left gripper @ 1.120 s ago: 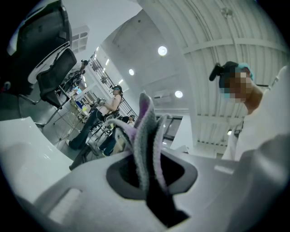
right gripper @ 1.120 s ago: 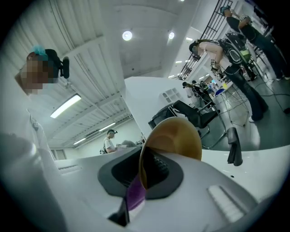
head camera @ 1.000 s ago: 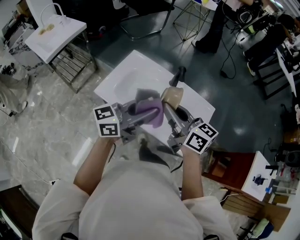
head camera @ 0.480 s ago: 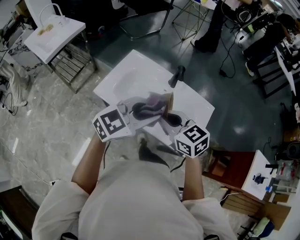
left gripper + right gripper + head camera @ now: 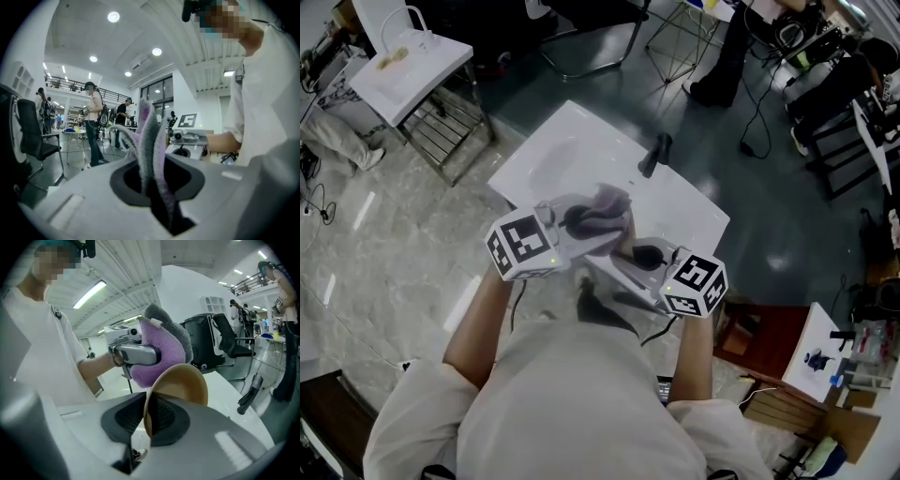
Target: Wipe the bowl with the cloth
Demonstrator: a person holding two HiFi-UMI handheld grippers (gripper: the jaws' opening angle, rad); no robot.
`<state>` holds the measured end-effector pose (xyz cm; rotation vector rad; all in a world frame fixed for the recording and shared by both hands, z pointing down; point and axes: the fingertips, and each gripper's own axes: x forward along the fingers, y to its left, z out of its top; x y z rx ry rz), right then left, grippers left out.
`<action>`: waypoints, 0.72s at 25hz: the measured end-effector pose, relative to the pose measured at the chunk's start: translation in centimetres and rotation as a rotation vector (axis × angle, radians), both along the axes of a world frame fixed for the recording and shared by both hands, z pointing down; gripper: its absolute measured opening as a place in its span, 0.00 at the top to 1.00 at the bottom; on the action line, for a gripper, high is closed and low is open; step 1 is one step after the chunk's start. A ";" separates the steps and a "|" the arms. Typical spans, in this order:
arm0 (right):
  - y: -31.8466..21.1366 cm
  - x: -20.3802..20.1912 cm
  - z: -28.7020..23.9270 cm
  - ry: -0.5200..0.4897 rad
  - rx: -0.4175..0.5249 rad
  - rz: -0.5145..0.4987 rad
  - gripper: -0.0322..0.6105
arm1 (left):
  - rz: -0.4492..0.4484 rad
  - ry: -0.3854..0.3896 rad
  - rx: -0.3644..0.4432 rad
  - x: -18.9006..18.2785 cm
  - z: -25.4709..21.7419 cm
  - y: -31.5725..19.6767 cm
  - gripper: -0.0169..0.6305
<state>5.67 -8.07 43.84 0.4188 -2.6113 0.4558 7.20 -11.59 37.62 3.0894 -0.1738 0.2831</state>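
Purple-and-grey cloth point(image 5: 149, 140) stands up between the jaws of my left gripper point(image 5: 157, 187), which are pressed tight on its folds. My right gripper point(image 5: 147, 423) pinches the rim of the tan bowl point(image 5: 180, 383), with one jaw inside and one outside. The bowl stands on edge and leans toward 1 o'clock in the right gripper view. In that view the cloth bunches at 11 o'clock of the bowl, just behind its rim. I cannot tell whether the two touch.

In the head view both grippers meet over the white desk point(image 5: 572, 141). The left one comes in from 8 o'clock of the cloth and the right one from 4 o'clock. A black handle point(image 5: 654, 155) stands on the desk at 1 o'clock of the cloth. In the left gripper view a black chair point(image 5: 33, 136) sits at 9 o'clock.
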 end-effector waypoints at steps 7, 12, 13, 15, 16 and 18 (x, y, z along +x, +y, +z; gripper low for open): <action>2.7 -0.5 0.2 0.005 0.005 -0.153 0.90 | 0.106 -0.013 -0.063 -0.5 0.6 1.4 0.87; 4.3 -0.5 -0.3 -0.032 0.034 -0.239 0.89 | 0.087 0.037 -0.132 -1.0 0.8 0.8 0.87; 4.6 -0.6 -0.5 -0.045 0.039 -0.256 0.89 | 0.081 0.046 -0.146 -1.2 1.0 0.6 0.87; 5.4 -0.8 -1.0 -0.076 0.045 -0.295 0.88 | 0.082 0.058 -0.166 -1.6 1.3 0.5 0.87; 5.8 -0.8 -1.3 -0.091 0.046 -0.317 0.88 | 0.088 0.061 -0.173 -1.8 1.4 0.5 0.87; 6.7 -0.9 -1.7 -0.117 0.045 -0.362 0.88 | 0.108 0.055 -0.178 -2.0 1.8 0.8 0.87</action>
